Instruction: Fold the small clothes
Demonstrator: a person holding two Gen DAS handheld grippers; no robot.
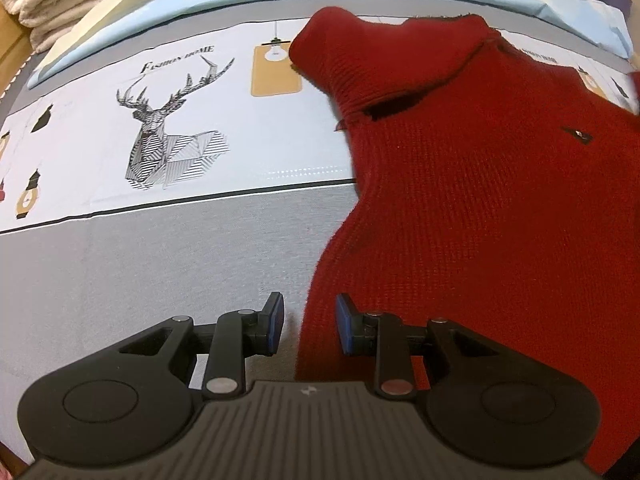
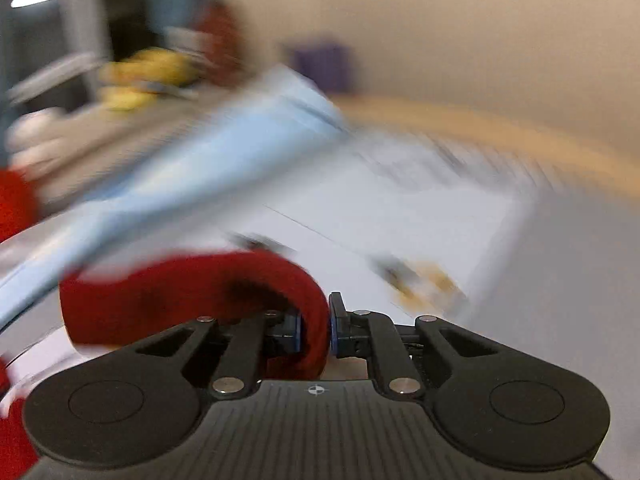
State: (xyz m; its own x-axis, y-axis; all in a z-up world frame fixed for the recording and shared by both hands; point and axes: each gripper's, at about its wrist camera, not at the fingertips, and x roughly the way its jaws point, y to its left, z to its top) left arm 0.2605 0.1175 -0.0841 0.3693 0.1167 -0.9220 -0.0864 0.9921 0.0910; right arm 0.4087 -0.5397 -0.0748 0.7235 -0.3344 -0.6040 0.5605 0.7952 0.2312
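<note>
Mid-fold: right gripper [image 2: 315, 326] pinches a red sweater [image 1: 480, 200] edge, prob. swinging it over, view's blurred. Left gripper [image 1: 309, 328] fingers spread at the sweater's 7 o'clock edge on bed [image 1: 160, 260]. Next: lay it flat.

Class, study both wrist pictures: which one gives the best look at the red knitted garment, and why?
The left wrist view. There the red knitted garment lies sharp and spread on the printed sheet, its knit clear. The right wrist view is motion-blurred and shows only a red fold clamped in the right gripper.
</note>
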